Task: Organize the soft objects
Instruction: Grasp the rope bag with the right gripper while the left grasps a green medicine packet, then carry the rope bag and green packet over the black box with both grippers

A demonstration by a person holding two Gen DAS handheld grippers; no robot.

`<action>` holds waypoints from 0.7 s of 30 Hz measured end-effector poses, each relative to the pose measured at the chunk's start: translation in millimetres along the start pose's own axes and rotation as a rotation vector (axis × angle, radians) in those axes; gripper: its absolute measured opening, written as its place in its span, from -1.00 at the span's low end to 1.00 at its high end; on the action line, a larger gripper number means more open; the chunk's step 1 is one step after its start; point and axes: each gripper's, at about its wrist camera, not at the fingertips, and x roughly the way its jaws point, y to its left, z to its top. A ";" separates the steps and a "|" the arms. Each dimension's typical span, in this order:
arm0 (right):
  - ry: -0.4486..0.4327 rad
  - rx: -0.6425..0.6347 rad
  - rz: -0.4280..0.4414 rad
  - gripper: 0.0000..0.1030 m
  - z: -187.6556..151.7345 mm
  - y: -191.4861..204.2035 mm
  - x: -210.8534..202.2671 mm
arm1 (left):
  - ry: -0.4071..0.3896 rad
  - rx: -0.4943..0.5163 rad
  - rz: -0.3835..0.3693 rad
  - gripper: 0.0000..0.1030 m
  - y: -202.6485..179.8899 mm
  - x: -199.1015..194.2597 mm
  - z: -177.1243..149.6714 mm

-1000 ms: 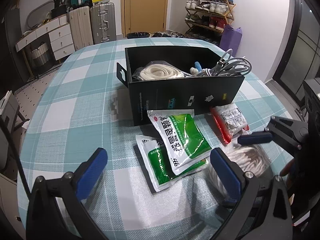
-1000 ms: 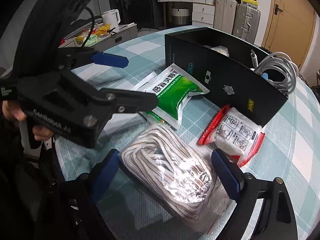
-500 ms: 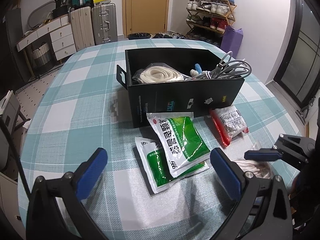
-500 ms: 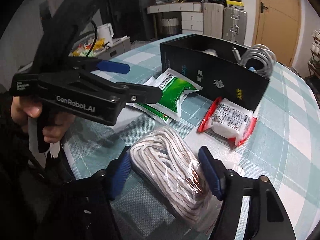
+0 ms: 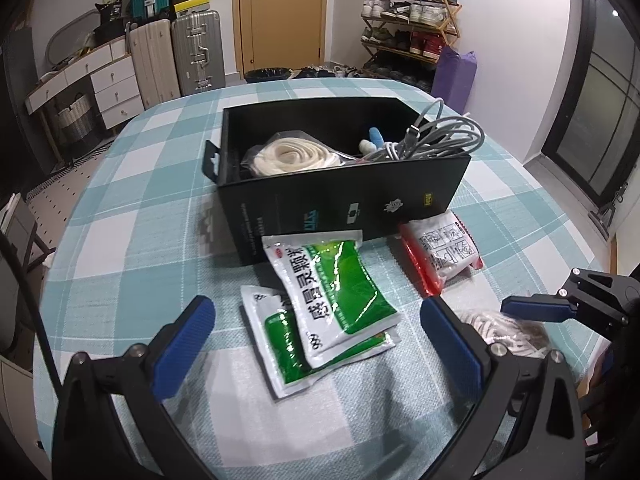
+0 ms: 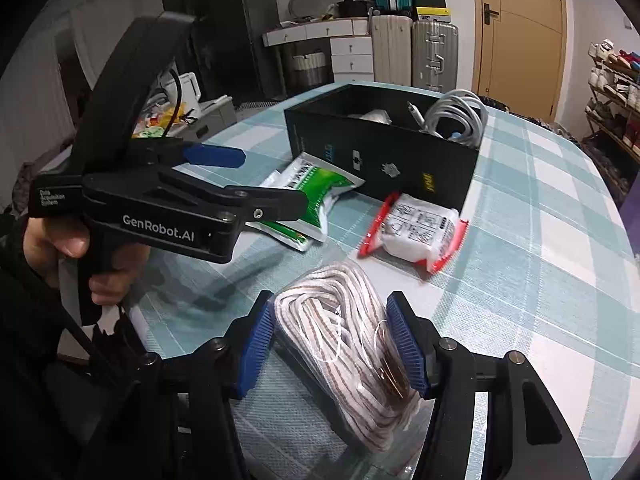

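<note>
1. R gripper (image 6: 334, 344): pads pressed on both sides of bagged striped rope bundle (image 6: 348, 344); bundle sits between its fingers, low over table (image 6: 540, 240).
2. L gripper (image 5: 316, 340): wide apart, holding nothing; green sachets (image 5: 332, 300) just ahead.
3. Step: pick-up of bundle, judged.
4. Next: lift, carry fwd to black box (image 6: 384, 152) beyond red packet (image 6: 416, 232), drop in free space.

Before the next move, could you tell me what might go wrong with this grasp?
The right gripper pinches the striped rope bundle in its clear plastic bag only across its middle; the slick film could slip. The black cardboard box already holds a white rope coil and grey cables, so room looks tight.
</note>
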 end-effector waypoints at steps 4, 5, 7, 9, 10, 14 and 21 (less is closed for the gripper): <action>0.011 -0.011 -0.022 0.13 -1.4 0.0 0.2 | 0.023 0.005 0.016 0.96 -3.7 12.2 5.9; 0.011 -0.010 -0.021 0.13 -2.0 -0.4 0.0 | 0.032 0.007 0.021 0.90 -4.1 15.3 6.8; 0.010 -0.011 -0.022 0.13 -2.4 -1.1 -0.1 | 0.052 0.009 0.024 0.75 -4.9 21.4 8.4; 0.011 -0.012 -0.025 0.13 -2.5 -1.5 1.7 | 0.069 0.005 0.025 0.58 -4.5 27.0 9.2; 0.009 -0.013 -0.025 0.14 -2.9 -2.0 1.1 | 0.071 0.007 0.021 0.52 -4.5 28.3 9.1; 0.010 -0.009 -0.028 0.16 -3.8 -3.6 3.9 | 0.050 0.042 0.029 0.13 -9.8 27.1 9.3; 0.029 -0.023 -0.051 0.25 0.4 -1.9 10.2 | 0.031 0.063 -0.005 -0.28 -11.0 19.3 9.7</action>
